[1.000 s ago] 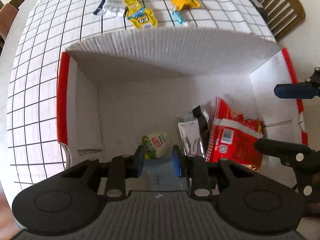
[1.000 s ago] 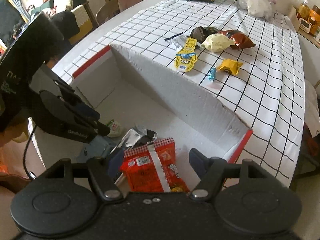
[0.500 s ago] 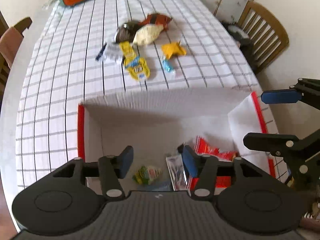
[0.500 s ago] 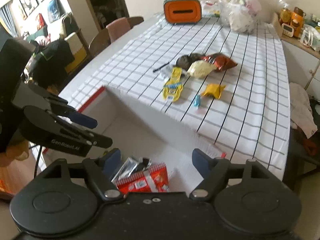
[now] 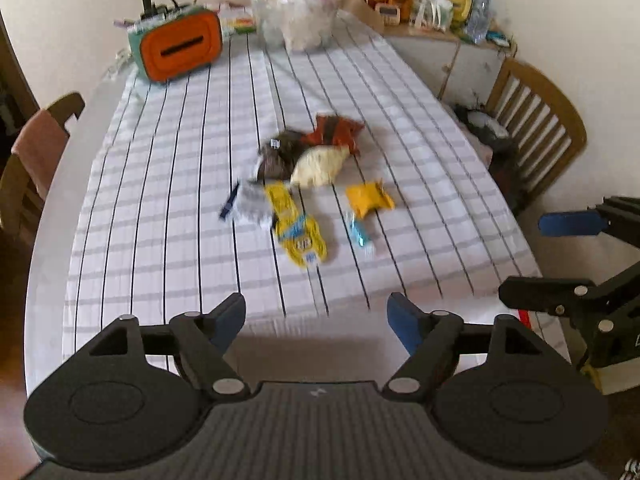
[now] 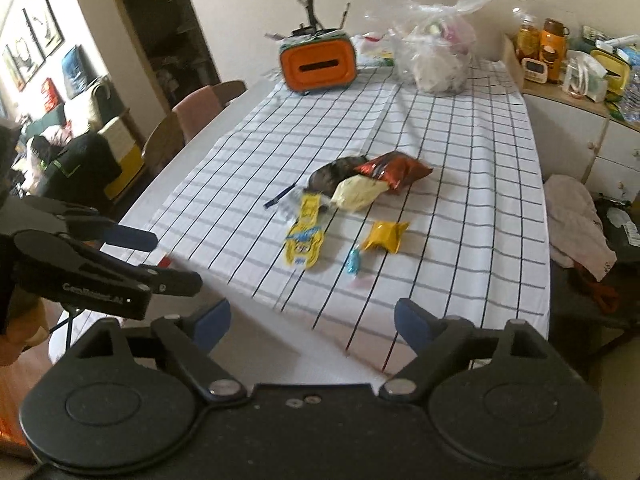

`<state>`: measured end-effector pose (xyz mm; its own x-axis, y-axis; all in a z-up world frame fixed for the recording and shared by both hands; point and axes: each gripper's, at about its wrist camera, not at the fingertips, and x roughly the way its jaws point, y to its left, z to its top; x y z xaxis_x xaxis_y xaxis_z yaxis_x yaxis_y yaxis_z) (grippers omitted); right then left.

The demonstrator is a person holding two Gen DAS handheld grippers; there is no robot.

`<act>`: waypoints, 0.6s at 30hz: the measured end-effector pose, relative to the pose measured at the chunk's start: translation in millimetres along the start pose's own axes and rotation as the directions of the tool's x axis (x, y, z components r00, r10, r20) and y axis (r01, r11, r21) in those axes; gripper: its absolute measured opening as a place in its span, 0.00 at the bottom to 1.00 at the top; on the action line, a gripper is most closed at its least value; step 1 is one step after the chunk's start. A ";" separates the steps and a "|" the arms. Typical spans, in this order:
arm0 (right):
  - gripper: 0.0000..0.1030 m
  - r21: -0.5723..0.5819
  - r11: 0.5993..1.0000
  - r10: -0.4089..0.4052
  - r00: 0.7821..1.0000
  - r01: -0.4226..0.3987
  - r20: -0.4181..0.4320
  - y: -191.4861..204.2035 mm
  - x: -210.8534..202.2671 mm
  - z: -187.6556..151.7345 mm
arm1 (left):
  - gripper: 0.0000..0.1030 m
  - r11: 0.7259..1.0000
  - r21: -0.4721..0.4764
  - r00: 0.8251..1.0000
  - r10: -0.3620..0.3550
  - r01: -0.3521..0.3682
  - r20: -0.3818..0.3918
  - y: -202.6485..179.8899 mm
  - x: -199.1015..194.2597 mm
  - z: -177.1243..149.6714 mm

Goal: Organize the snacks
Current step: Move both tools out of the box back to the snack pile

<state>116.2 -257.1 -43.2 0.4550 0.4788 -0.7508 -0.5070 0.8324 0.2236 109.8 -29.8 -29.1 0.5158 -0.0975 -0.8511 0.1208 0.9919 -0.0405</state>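
Several snacks lie mid-table on the checked cloth: a long yellow packet (image 5: 298, 226) (image 6: 304, 232), a small yellow pouch (image 5: 368, 199) (image 6: 385, 235), a blue candy (image 5: 357, 234) (image 6: 353, 261), a pale bag (image 5: 320, 166) (image 6: 360, 193), a dark bag (image 5: 278, 156) and a red-brown bag (image 6: 394, 170). My left gripper (image 5: 316, 322) hangs over the white box's far wall (image 5: 312, 334), its jaws opening, nothing between them. My right gripper (image 6: 312, 326) is likewise above the box edge (image 6: 280, 344), jaws opening and empty. Each gripper shows at the side of the other's view.
An orange and teal holder (image 5: 180, 46) with a lamp and a clear plastic bag (image 5: 300, 20) stand at the table's far end. Wooden chairs (image 5: 536, 120) flank the table. A cluttered sideboard (image 6: 580, 64) is at the back right.
Both grippers rose out of the box and tilted up, so the box's inside and the snacks in it dropped from view. Both sets of jaws widened, leaving what they held in the box.
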 end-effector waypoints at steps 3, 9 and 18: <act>0.95 0.027 0.999 -0.019 1.000 0.018 0.022 -7.3 5.1 11.4 | 0.81 1.000 -0.007 1.000 -0.006 0.006 0.022 3.6 2.8 14.4; 0.97 0.087 0.994 -0.069 0.997 0.066 0.026 -27.0 23.7 37.2 | 0.82 0.999 -0.045 1.000 0.008 -0.008 0.004 14.1 29.2 46.3; 0.97 0.211 0.971 -0.102 0.994 0.109 -0.048 -62.0 71.2 64.3 | 0.82 0.992 -0.106 0.984 0.046 -0.065 -0.171 27.2 99.3 77.3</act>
<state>227.1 -256.7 -70.6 0.4686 0.3779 -0.7985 -0.2883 0.9198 0.2661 229.9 -18.8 -74.2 0.3685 -0.0365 -0.9289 -0.0031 0.9992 -0.0406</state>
